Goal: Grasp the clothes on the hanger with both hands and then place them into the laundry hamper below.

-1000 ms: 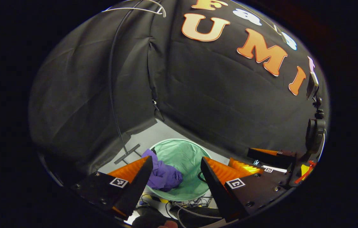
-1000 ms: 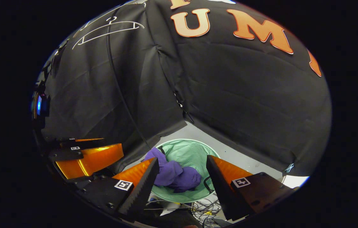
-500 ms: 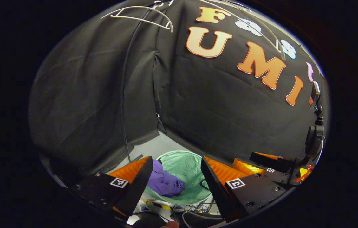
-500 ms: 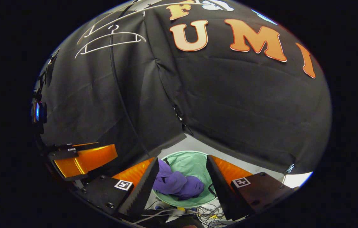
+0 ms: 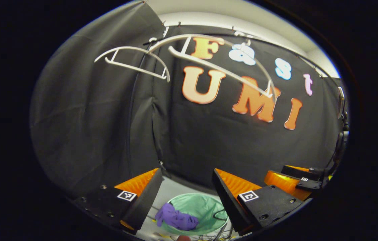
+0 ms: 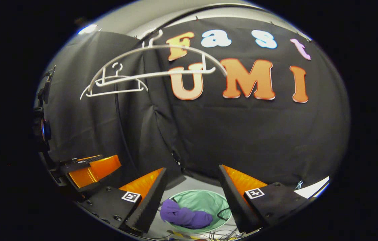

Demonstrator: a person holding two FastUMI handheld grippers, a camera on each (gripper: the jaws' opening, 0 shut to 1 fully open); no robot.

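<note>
A: Left gripper view: what has been changed within the last second?

B: Both grippers have been lifted; the hamper (image 5: 205, 211) is seen lower and farther, the bare hangers (image 5: 132, 63) nearer.

A: And the fingers?

B: The left gripper (image 5: 185, 194) and right gripper (image 6: 192, 192) are held wide apart, empty. The purple garment (image 6: 185, 216) is left lying in the hamper, so placement is judged done.
</note>
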